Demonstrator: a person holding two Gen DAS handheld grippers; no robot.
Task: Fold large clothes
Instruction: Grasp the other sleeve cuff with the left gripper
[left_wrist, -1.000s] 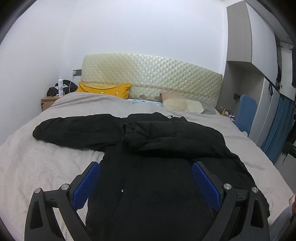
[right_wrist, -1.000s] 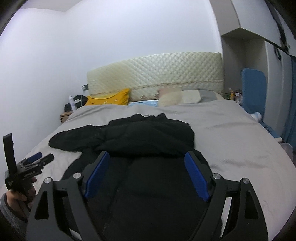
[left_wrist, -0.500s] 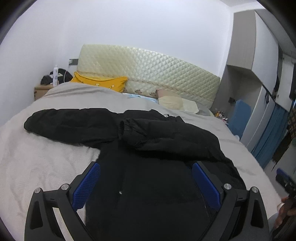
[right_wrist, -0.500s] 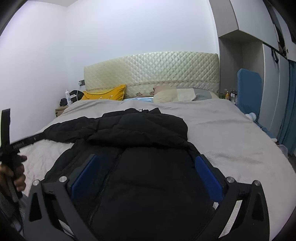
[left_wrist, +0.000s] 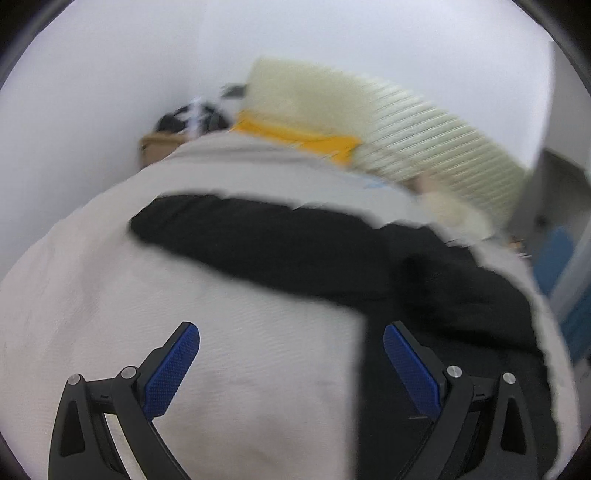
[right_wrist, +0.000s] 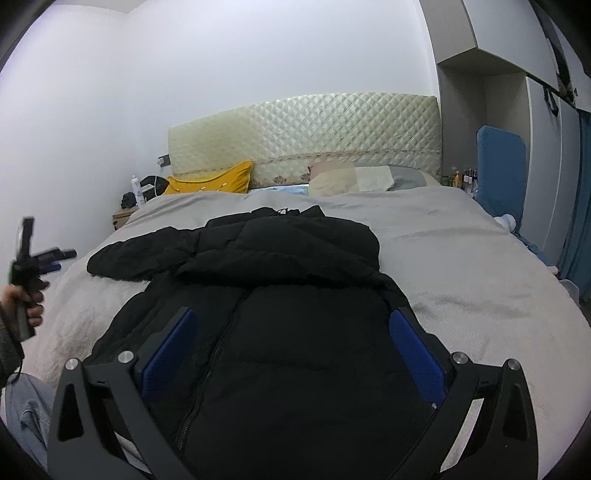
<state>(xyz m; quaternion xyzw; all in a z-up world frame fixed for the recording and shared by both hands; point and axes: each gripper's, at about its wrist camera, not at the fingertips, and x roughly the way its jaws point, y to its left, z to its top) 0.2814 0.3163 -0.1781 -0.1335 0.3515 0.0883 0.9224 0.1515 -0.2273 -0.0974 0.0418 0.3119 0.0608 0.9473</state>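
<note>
A black puffer jacket (right_wrist: 288, 317) lies front up on the grey bed (right_wrist: 461, 258). One sleeve is folded across its chest; the other sleeve (left_wrist: 258, 240) stretches out to the left. My left gripper (left_wrist: 291, 339) is open and empty over bare sheet, left of the jacket body and short of the outstretched sleeve; this view is blurred by motion. My right gripper (right_wrist: 291, 325) is open and empty above the jacket's lower front. The left gripper also shows in the right wrist view (right_wrist: 44, 254), held by a hand at the bed's left side.
A quilted cream headboard (right_wrist: 303, 140) backs the bed. A yellow pillow (right_wrist: 210, 182) and a beige pillow (right_wrist: 351, 179) lie at the head. A nightstand with a bottle (right_wrist: 127, 214) stands at the left. A blue chair (right_wrist: 500, 170) and wardrobe are on the right.
My left gripper has swung left, off the jacket body and toward the outstretched sleeve. My right gripper has stayed over the jacket's lower front, jaws open.
</note>
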